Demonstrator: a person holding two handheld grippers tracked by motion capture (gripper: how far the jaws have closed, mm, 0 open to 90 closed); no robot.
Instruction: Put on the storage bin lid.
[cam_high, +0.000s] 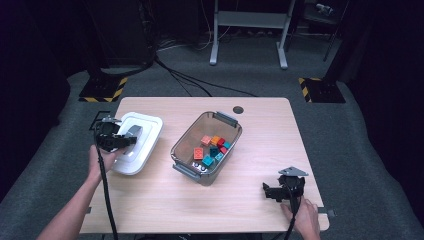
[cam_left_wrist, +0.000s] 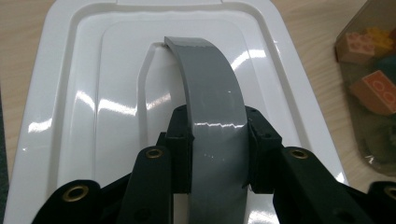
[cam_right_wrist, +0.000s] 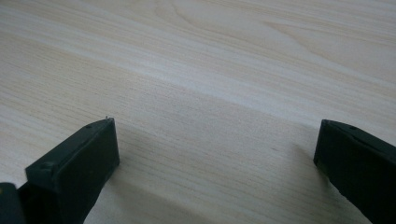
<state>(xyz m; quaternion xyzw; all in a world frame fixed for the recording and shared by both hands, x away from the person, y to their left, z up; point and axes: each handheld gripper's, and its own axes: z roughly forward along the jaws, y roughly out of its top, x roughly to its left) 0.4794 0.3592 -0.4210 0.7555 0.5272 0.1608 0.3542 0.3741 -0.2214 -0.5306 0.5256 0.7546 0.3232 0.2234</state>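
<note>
Left gripper view: the left gripper is clamped on the grey handle of the white lid, at nine o'clock on the counter. The right gripper, jaws wide apart and holding nothing, rests at five o'clock.

- The right gripper hangs low over the table.
- Its two black jaws stand wide apart, with bare wood between them.
- The pale grain runs slantwise across the view.
- Each jaw casts a soft shadow.
</note>
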